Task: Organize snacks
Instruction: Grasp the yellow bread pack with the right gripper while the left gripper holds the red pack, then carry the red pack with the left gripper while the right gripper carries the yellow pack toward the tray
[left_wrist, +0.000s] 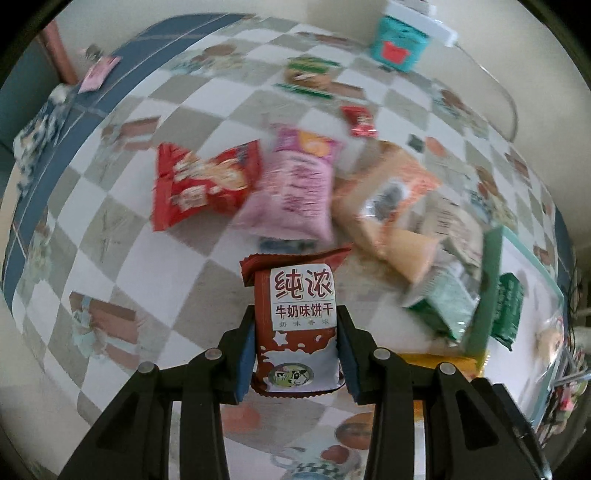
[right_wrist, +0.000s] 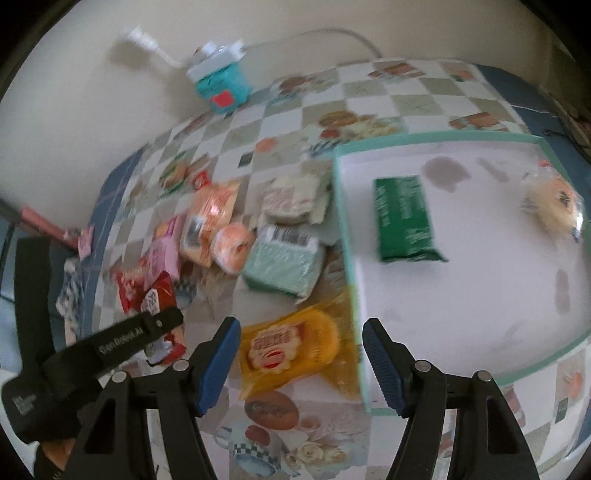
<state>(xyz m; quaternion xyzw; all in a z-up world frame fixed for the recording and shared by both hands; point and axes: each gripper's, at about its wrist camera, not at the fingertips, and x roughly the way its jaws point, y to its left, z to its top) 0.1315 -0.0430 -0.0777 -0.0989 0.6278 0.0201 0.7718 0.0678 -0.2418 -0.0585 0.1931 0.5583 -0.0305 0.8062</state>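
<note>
My left gripper (left_wrist: 297, 350) is shut on a red-and-white milk biscuit packet (left_wrist: 297, 325) and holds it above the checkered tablecloth. The same packet shows at the left of the right wrist view (right_wrist: 155, 299). My right gripper (right_wrist: 301, 354) is open and empty above a yellow snack packet (right_wrist: 291, 347) beside the tray's left wall. The white tray with a teal rim (right_wrist: 424, 142) holds a dark green packet (right_wrist: 404, 219) and a clear-wrapped bun (right_wrist: 557, 205). A pile of loose snacks lies left of the tray: red bag (left_wrist: 201, 181), pink bag (left_wrist: 291, 188), orange bags (left_wrist: 391, 199), pale green packet (right_wrist: 284, 260).
A teal box (left_wrist: 399, 40) with a white lid stands at the back by the wall, with a white cable behind it. A green round snack (left_wrist: 308, 74) and a small red packet (left_wrist: 360, 120) lie further back. The table's blue border (left_wrist: 44, 184) runs along the left.
</note>
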